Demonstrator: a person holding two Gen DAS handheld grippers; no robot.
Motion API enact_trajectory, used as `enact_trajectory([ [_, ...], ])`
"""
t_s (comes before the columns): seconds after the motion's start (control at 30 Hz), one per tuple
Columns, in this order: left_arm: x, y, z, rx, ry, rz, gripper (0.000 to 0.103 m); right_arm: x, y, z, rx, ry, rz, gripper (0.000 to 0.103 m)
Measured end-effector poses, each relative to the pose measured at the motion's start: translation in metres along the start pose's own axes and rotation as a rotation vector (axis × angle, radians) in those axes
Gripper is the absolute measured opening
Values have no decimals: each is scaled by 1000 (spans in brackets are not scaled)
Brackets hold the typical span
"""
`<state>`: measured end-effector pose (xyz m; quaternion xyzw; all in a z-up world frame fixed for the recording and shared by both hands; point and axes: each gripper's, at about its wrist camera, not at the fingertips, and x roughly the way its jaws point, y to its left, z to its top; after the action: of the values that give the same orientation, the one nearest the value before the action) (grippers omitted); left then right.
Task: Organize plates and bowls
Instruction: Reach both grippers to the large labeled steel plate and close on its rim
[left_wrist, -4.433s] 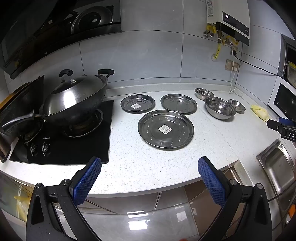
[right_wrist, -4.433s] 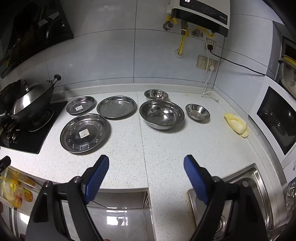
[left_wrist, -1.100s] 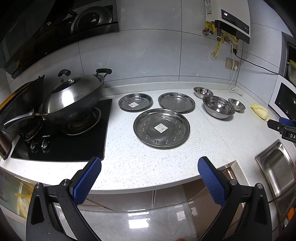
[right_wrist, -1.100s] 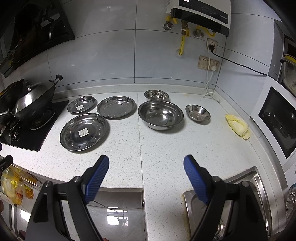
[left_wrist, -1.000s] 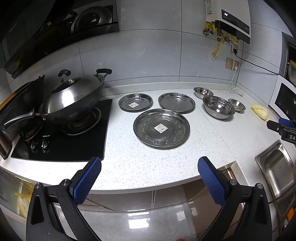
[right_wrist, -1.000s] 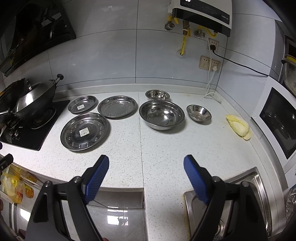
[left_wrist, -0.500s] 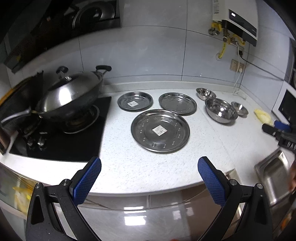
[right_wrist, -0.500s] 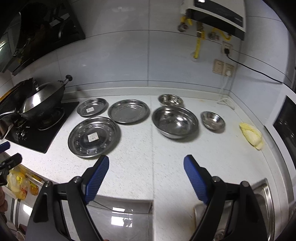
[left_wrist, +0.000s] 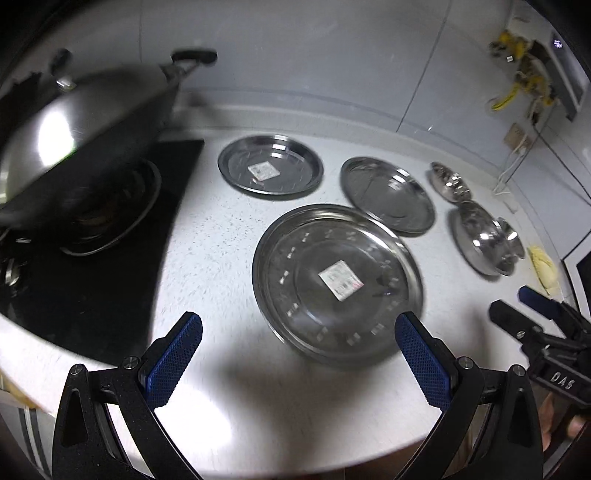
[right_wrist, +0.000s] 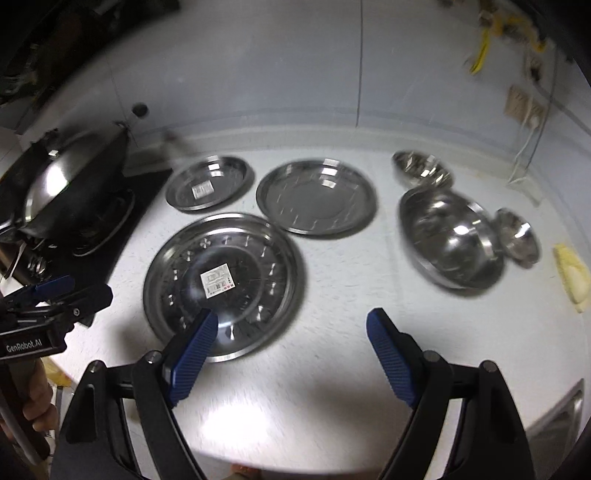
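Note:
Three steel plates lie on the white counter: a large perforated plate (left_wrist: 336, 284) (right_wrist: 223, 282) in front, a small plate (left_wrist: 269, 168) (right_wrist: 208, 182) behind it on the left, a medium plate (left_wrist: 386, 194) (right_wrist: 316, 195) behind it on the right. To the right stand a large bowl (left_wrist: 480, 238) (right_wrist: 448, 236) and two small bowls (right_wrist: 419, 166) (right_wrist: 517, 236). My left gripper (left_wrist: 299, 354) is open, just short of the large plate's near rim. My right gripper (right_wrist: 291, 347) is open too, its left finger over that plate's near right rim. Both are empty.
A lidded wok (left_wrist: 74, 107) sits on the black hob (left_wrist: 85, 236) at the left. A yellow cloth (right_wrist: 572, 273) lies at the far right, a sink corner (right_wrist: 565, 410) at the front right. Sockets and a cable (right_wrist: 524, 103) are on the back wall.
Both grippers have moved quickly forward and down towards the counter; the large plate is now close in front of them. The frames are motion-blurred. Both stayed open.

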<state>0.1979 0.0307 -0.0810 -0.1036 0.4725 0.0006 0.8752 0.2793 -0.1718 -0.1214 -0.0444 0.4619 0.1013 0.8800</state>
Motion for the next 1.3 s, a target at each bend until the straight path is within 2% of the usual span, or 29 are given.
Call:
enact_trajectory([
  [0.17, 55, 15, 14, 5, 76, 8, 102, 68, 8, 8, 42, 110, -14, 82],
  [0.27, 81, 21, 17, 4, 132, -23, 102, 95, 13, 8, 56, 164, -17, 82],
  [0.4, 104, 27, 17, -6, 194, -63, 102, 114, 17, 8, 73, 210, -12, 82],
  [0.6, 118, 30, 25, -17, 218, -84, 102, 129, 20, 12, 92, 237, 49, 79],
  [0.67, 120, 29, 27, -19, 221, -86, 102, 133, 19, 13, 91, 246, 71, 64],
  [0.73, 122, 30, 29, -33, 235, -75, 102, 133, 17, 14, 77, 249, 83, 57],
  [0.87, 124, 29, 34, -31, 261, -76, 101, 133, 7, 18, 73, 256, 114, 31],
  [1.0, 122, 33, 36, -44, 275, -112, 101, 135, -3, 21, 69, 260, 154, 21],
  [1.07, 119, 35, 36, -50, 279, -139, 94, 136, -8, 22, 70, 261, 178, 18],
  [1.13, 114, 34, 36, -26, 267, -132, 67, 137, -8, 22, 62, 258, 194, 17],
  [1.17, 113, 34, 35, -23, 261, -112, 64, 138, -7, 23, 56, 255, 194, 17],
  [1.23, 110, 37, 34, -33, 238, -73, 44, 139, -7, 24, 46, 247, 196, 17],
  [1.27, 109, 40, 34, -42, 229, -61, 39, 138, -9, 24, 43, 243, 199, 17],
  [1.3, 108, 45, 34, -58, 225, -51, 29, 138, -10, 24, 41, 238, 201, 17],
])
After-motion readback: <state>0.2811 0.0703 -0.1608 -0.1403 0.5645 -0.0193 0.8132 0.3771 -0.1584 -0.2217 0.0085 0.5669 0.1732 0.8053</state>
